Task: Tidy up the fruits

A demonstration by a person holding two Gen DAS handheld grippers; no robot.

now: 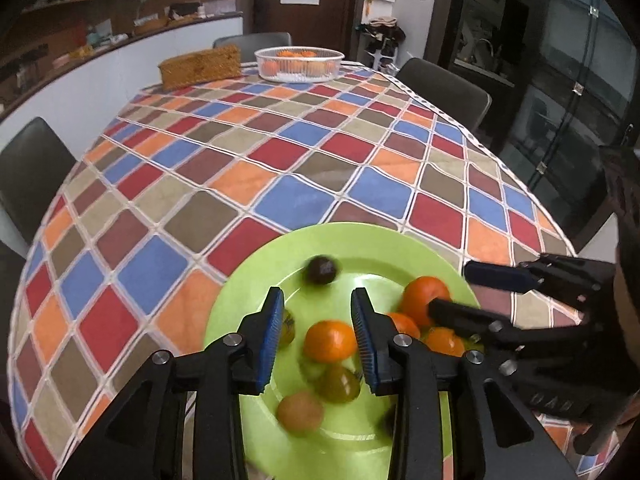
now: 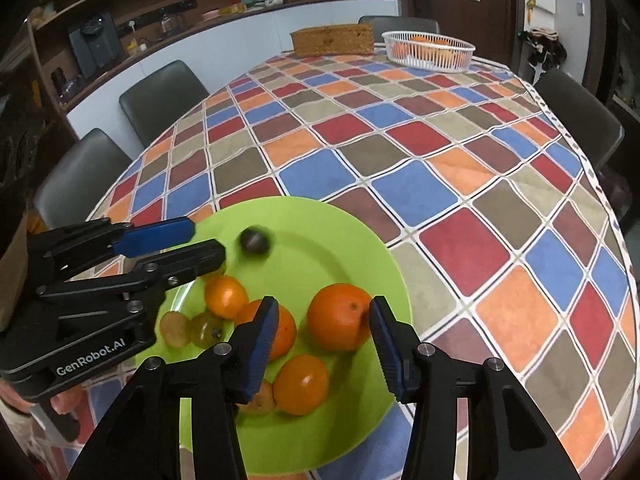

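A green plate (image 1: 360,240) (image 2: 360,240) lies at the near edge of the checkered table and holds several oranges and small dark or greenish fruits. My left gripper (image 1: 318,330) is open above it, its jaws either side of an orange (image 1: 330,340); it enters the right wrist view from the left (image 2: 200,244). My right gripper (image 2: 324,330) is open, with a large orange (image 2: 338,316) between its fingers; it enters the left wrist view from the right (image 1: 448,288). A dark round fruit (image 1: 322,270) (image 2: 255,240) looks motion-blurred at the plate's far side.
A white mesh basket (image 1: 300,65) (image 2: 429,50) with oranges stands at the table's far end, next to a woven box (image 1: 200,66) (image 2: 332,40). Dark chairs (image 1: 32,176) (image 2: 160,96) surround the table. A counter runs along the left wall.
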